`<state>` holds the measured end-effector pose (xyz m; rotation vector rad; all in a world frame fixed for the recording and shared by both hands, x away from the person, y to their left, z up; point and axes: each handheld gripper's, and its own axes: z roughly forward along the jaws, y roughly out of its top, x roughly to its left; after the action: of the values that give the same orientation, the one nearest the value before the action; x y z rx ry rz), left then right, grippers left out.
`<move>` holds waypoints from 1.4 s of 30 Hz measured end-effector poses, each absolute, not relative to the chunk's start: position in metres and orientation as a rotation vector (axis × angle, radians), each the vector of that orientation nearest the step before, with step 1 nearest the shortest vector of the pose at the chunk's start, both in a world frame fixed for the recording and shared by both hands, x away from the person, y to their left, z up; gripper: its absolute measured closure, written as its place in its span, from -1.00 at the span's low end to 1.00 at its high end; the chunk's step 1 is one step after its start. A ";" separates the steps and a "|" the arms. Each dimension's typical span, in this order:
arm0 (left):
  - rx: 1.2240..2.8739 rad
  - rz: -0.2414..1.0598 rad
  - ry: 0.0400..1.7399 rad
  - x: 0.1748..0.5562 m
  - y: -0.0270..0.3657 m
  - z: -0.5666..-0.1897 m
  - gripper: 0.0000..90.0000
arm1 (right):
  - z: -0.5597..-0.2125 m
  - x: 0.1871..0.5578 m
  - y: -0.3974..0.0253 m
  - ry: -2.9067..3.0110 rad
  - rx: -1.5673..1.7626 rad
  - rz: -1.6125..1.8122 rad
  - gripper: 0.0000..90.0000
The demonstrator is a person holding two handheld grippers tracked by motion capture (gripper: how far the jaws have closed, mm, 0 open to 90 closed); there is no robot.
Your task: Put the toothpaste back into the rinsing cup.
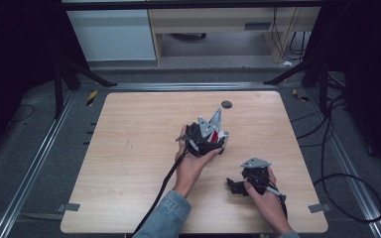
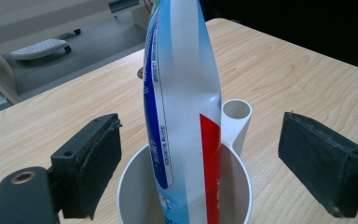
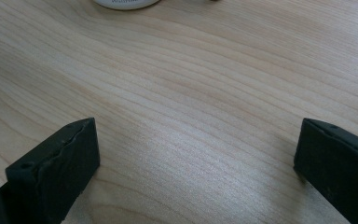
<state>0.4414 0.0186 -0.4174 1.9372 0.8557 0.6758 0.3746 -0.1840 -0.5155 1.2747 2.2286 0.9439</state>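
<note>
The wooden desk (image 1: 129,148) carries a white cup (image 2: 135,191) near its middle. A toothpaste tube (image 2: 182,102) stands upright inside this cup. The left hand-held gripper (image 2: 200,158) is wide, one jaw on each side of the cup, not touching it. The right hand-held gripper (image 3: 196,163) is also wide and holds nothing, low over bare wood near the desk's front edge.

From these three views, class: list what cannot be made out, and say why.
- Toothpaste tube: top cut off by the left gripper view's upper edge; base hidden inside the white cup.
- Tube's small print: too small to read.
- White object: cut off by the right gripper view's top edge.
</note>
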 end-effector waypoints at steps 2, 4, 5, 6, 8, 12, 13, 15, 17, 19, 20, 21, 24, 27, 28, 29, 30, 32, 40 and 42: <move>1.940 0.674 0.857 0.441 0.019 -0.417 -0.72 | -0.515 0.375 -0.184 2.229 1.274 0.944 -0.99; 1.954 0.669 0.852 0.440 0.020 -0.416 -0.71 | -0.515 0.375 -0.184 2.229 1.274 0.944 -0.99; 1.968 0.668 0.848 0.440 0.020 -0.416 -0.71 | -0.515 0.375 -0.184 2.229 1.274 0.944 -0.99; 1.980 0.665 0.845 0.439 0.020 -0.415 -0.70 | -0.515 0.375 -0.184 2.229 1.274 0.944 -0.99; 1.998 0.655 0.843 0.438 0.021 -0.414 -0.70 | -0.515 0.375 -0.184 2.228 1.275 0.944 -0.99; 2.028 0.612 0.843 0.435 0.021 -0.411 -0.70 | -0.515 0.375 -0.184 2.229 1.274 0.944 -0.99; 2.047 0.614 0.840 0.434 0.022 -0.410 -0.70 | -0.515 0.374 -0.184 2.229 1.288 0.948 -0.99; 2.064 0.608 0.839 0.432 0.022 -0.407 -0.70 | -0.515 0.374 -0.184 2.229 1.285 0.948 -0.99; 2.093 0.603 0.829 0.429 0.023 -0.405 -0.72 | -0.515 0.374 -0.184 2.231 1.273 0.949 -0.99; 2.126 0.598 0.817 0.425 0.023 -0.404 -0.75 | -0.515 0.374 -0.184 2.232 1.272 0.949 -0.99; 2.126 0.598 0.817 0.425 0.023 -0.404 -0.76 | -0.515 0.374 -0.184 2.232 1.272 0.949 -0.99; 2.142 0.601 0.810 0.422 0.024 -0.404 -0.77 | -0.515 0.374 -0.184 2.233 1.272 0.949 -0.99; 2.164 0.591 0.805 0.419 0.024 -0.405 -0.79 | -0.515 0.374 -0.184 2.233 1.276 0.947 -0.99; 2.185 0.594 0.793 0.415 0.025 -0.408 -0.80 | -0.515 0.374 -0.184 2.238 1.269 0.943 -0.99; 2.189 0.597 0.788 0.414 0.025 -0.409 -0.80 | -0.516 0.374 -0.184 2.237 1.257 0.939 -0.99; 2.193 0.599 0.785 0.412 0.026 -0.410 -0.80 | -0.515 0.374 -0.184 2.238 1.273 0.943 -0.99; 2.196 0.599 0.780 0.411 0.026 -0.411 -0.80 | -0.516 0.374 -0.184 2.238 1.257 0.939 -0.99; 2.207 0.602 0.774 0.409 0.028 -0.413 -0.80 | -0.516 0.374 -0.184 2.238 1.257 0.939 -0.99; 2.221 0.584 0.781 0.402 0.041 -0.423 -0.81 | -0.515 0.374 -0.183 2.232 1.282 0.951 -0.99; 2.221 0.584 0.788 0.401 0.046 -0.424 -0.81 | -0.515 0.374 -0.183 2.228 1.284 0.952 -0.99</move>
<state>0.4013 0.0456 -0.4240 2.2214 0.7881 0.5838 0.3737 -0.1830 -0.5153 1.2839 2.2280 0.9515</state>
